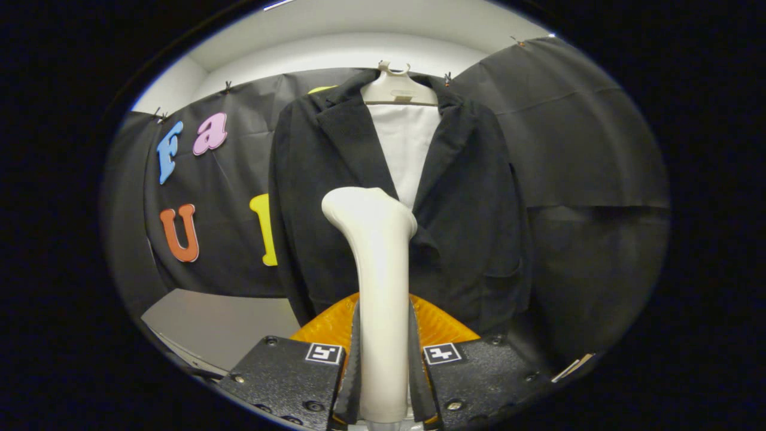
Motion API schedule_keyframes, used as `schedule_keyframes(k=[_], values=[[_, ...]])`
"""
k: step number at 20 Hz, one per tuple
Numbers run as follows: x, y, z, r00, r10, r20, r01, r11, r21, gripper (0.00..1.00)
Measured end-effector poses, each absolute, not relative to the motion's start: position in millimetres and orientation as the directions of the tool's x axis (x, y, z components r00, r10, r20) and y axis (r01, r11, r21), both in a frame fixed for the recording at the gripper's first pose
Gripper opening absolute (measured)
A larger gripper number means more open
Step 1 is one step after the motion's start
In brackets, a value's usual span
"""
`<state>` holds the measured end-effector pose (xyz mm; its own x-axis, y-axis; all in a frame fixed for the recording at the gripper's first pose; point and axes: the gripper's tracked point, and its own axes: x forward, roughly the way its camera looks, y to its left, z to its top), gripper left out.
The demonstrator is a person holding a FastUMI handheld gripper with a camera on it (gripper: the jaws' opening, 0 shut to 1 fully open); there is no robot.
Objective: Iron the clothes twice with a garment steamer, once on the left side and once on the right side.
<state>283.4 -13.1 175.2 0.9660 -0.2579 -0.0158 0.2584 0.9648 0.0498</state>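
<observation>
Upright, cream steamer (378,287) (between clamped fingers (357,371))

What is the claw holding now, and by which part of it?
The claw is shut on the steamer, both fingers pressing the lower part of its upright handle; its head points at the jacket beyond.

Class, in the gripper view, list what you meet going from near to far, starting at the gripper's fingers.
Gripper shut on the white garment steamer handle → black jacket → white plastic hanger.
</observation>
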Motion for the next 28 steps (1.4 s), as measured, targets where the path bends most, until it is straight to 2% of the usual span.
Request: schedule_keyframes(k=[5,11,28], values=[[285,-10,148,0.960,-0.275,-0.050,0.275,0.961,-0.006,0.36],[289,-10,95,0.954,-0.251,-0.163,0.258,0.966,0.020,0.36],[285,-25,-28,0.885,-0.305,-0.352,0.311,0.950,-0.041,0.36]])
